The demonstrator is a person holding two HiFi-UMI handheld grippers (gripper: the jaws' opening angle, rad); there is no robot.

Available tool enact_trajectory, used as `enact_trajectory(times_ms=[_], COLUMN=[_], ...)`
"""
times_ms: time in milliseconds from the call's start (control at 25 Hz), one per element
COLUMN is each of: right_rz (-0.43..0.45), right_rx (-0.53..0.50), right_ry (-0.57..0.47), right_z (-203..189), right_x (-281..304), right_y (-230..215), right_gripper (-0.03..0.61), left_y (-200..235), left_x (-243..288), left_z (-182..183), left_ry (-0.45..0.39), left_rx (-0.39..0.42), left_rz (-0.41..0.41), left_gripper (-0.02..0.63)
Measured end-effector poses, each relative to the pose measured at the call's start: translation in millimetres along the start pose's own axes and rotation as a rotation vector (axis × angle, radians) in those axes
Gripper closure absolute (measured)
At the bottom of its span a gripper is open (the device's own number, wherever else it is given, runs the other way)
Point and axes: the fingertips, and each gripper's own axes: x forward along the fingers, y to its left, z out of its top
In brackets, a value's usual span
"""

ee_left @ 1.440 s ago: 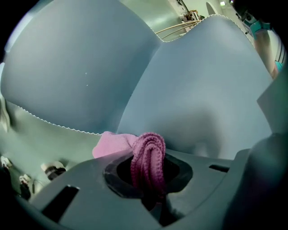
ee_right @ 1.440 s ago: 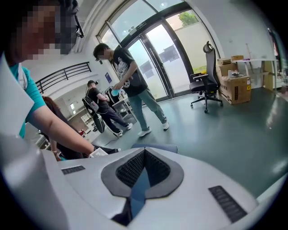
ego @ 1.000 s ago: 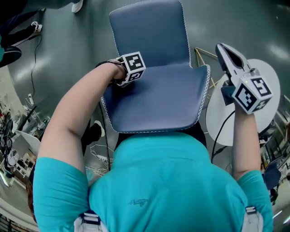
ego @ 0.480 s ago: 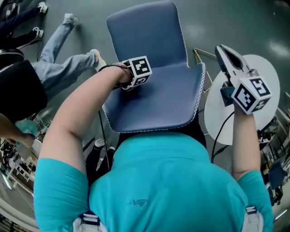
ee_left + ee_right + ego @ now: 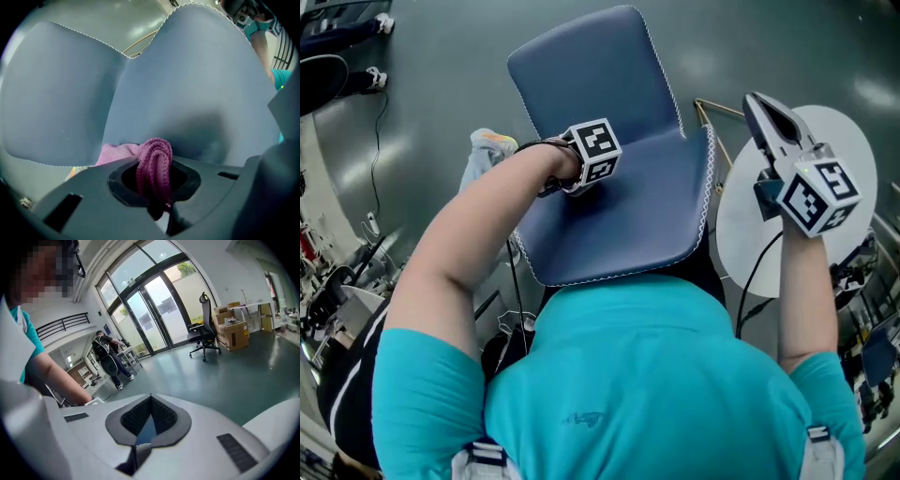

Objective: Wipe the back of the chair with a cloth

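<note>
A blue padded chair (image 5: 609, 202) with white stitched edges stands right in front of me; its two panels meet at a crease. My left gripper (image 5: 154, 180) is shut on a bunched pink-purple cloth (image 5: 155, 159) and presses it onto the blue surface (image 5: 187, 89) near that crease. In the head view only the left gripper's marker cube (image 5: 598, 150) shows, and the cloth is hidden under it. My right gripper (image 5: 761, 105) is held up off to the right, above a white round table (image 5: 853, 159). Its jaws are shut with nothing in them (image 5: 149, 420).
The white round table stands close to the chair's right side, with thin metal legs (image 5: 717, 112) between them. Cables (image 5: 511, 323) lie on the grey floor at the left. A person (image 5: 107, 359) and a black office chair (image 5: 203, 333) are far off in the hall.
My left gripper has slid the cloth to the right and slightly down across the chair. The chair has turned a little leftward in view. The right gripper has stayed put.
</note>
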Motion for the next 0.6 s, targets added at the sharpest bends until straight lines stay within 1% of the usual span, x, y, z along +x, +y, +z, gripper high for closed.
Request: enact_trajectory(times_ms=[160, 360, 600], right_rz=[-0.006, -0.005, -0.007], right_rx=[0.013, 0.019, 0.024], right_ry=[0.003, -0.005, 0.001], right_z=[-6, 1, -2], right_x=[-3, -7, -4], right_y=[-10, -6, -12], right_gripper=[0.586, 0.586, 0.586], left_y=[-9, -25, -28], left_x=[-6, -25, -30], left_z=[27, 55, 88], left_ry=[-0.072, -0.158, -0.2], left_rx=[-0.019, -0.027, -0.007], left_rz=[-0.054, -0.108, -0.126], left_gripper=[0.555, 0.555, 0.555])
